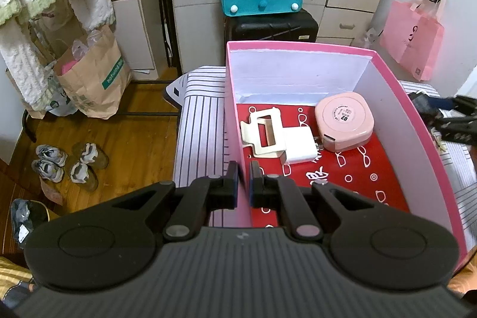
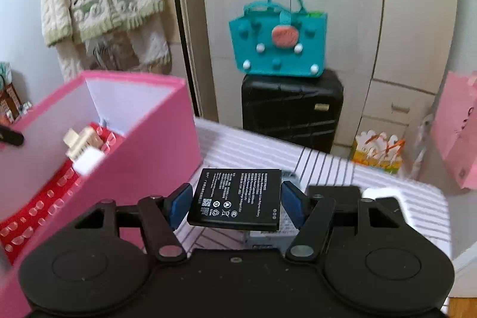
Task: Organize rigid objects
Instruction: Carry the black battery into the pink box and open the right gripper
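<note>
From the left wrist view, the left gripper (image 1: 244, 179) has its fingers (image 1: 233, 182) clenched on the left wall of the pink box (image 1: 429, 151), one finger outside and one inside. On the box's red lining printed with white glasses lie a cream hair claw (image 1: 263, 133), a white charger plug (image 1: 299, 148) touching it, and a pink rounded case (image 1: 344, 121) whose round label reads "02"; the smaller print is too fine to read. The box sits on a striped desk (image 1: 199, 121). A brown paper bag (image 1: 95, 79) on the floor bears a green band of lettering I cannot read.

Over in the right wrist view, the right gripper (image 2: 235, 203) grasps a flat black battery (image 2: 235, 200) between its blue pads, held just right of the pink box and above the desk. Its white print includes "Li-ion Polymer Battery", a QR code and certification marks.
</note>
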